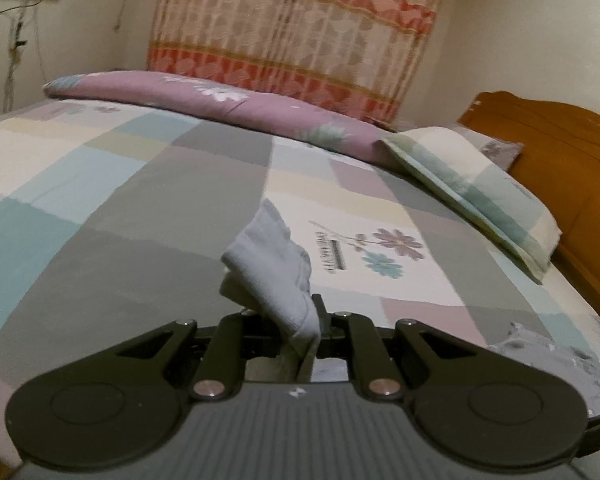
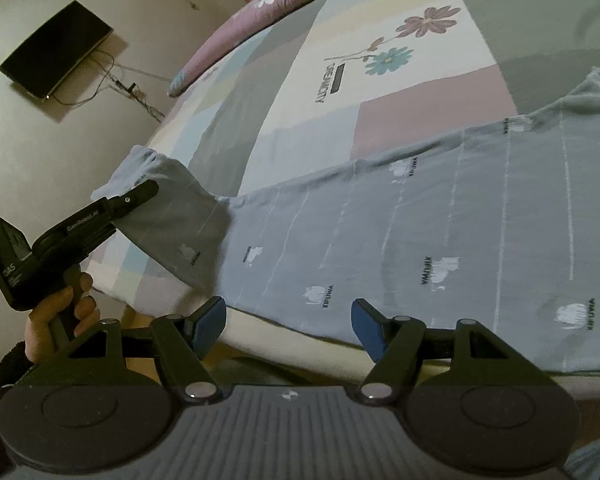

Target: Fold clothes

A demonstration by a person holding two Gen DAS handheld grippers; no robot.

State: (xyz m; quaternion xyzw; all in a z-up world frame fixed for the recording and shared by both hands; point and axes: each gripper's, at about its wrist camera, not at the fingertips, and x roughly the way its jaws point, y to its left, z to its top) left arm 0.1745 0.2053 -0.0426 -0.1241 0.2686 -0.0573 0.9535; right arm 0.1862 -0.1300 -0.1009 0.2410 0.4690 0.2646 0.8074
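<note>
A grey long-sleeved garment (image 2: 420,240) with white prints lies spread across the patchwork bedsheet (image 2: 292,92), its lower edge along the bed's near side. My left gripper (image 1: 300,316) is shut on the end of one sleeve (image 1: 268,256), and the cuff sticks up past the jaws. The right wrist view shows that gripper (image 2: 140,196) in a person's hand (image 2: 60,312), holding the sleeve (image 2: 172,208) lifted off the bed at the left. My right gripper (image 2: 288,326) stands open just above the garment's near edge, nothing between its blue pads (image 2: 210,328).
A folded purple quilt (image 1: 228,96) lies along the far side of the bed, with a checked pillow (image 1: 472,188) beside the wooden headboard (image 1: 560,152). A patterned curtain (image 1: 300,20) hangs behind. A black box (image 2: 56,48) with cables sits on the wall.
</note>
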